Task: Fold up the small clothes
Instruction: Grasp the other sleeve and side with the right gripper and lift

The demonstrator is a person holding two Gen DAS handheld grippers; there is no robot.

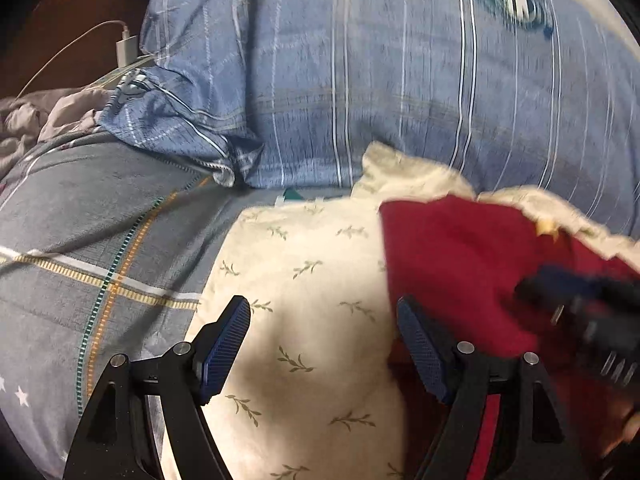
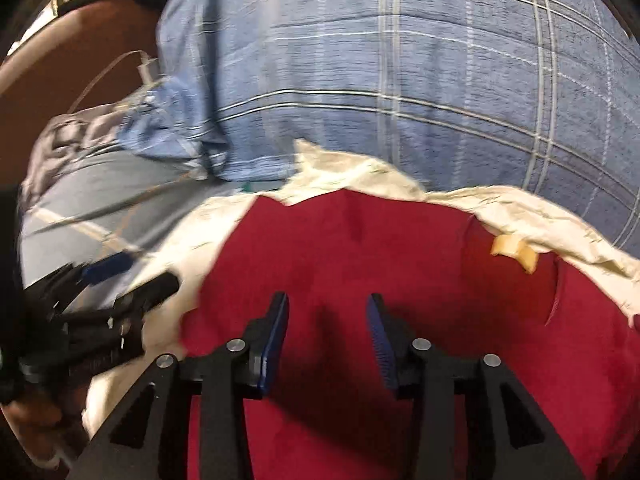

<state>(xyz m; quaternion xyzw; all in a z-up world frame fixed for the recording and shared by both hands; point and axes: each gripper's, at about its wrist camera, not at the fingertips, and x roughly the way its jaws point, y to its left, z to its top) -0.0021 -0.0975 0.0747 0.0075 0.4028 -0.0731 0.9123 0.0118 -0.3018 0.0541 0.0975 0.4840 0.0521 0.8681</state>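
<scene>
A small red garment lies spread on a cream cloth with a leaf print. A tan label shows near its far right edge. My right gripper is open and empty, low over the middle of the red garment. My left gripper is open and empty, over the cream cloth at the garment's left edge. The right gripper shows blurred at the right in the left wrist view. The left gripper shows blurred at the left in the right wrist view.
A large blue checked pillow rises just behind the cloths. A grey checked bedsheet lies to the left. A white charger with its cable sits at the far left by the brown headboard.
</scene>
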